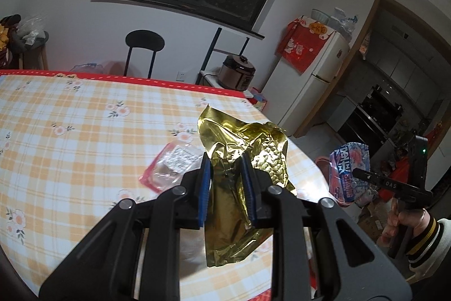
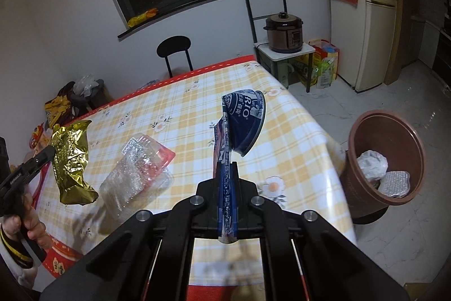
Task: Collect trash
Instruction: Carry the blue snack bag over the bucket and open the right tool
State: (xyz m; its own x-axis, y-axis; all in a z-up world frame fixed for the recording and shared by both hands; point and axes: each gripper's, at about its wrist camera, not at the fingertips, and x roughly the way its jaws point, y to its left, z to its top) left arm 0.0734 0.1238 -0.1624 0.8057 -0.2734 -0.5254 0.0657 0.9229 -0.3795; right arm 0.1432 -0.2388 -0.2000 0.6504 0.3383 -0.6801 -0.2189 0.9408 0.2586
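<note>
Clamped between the jaws of the left gripper [image 1: 225,174], a crumpled gold foil bag [image 1: 242,160] hangs above the table [image 1: 70,117]. Right gripper [image 2: 227,177] has its jaws pinched on a flattened blue can [image 2: 239,126] printed "RIO", held over the table's edge. Beyond and left of those jaws lies a clear plastic tray [image 2: 135,171]; to their right a brown bin [image 2: 386,160] stands on the floor.
</note>
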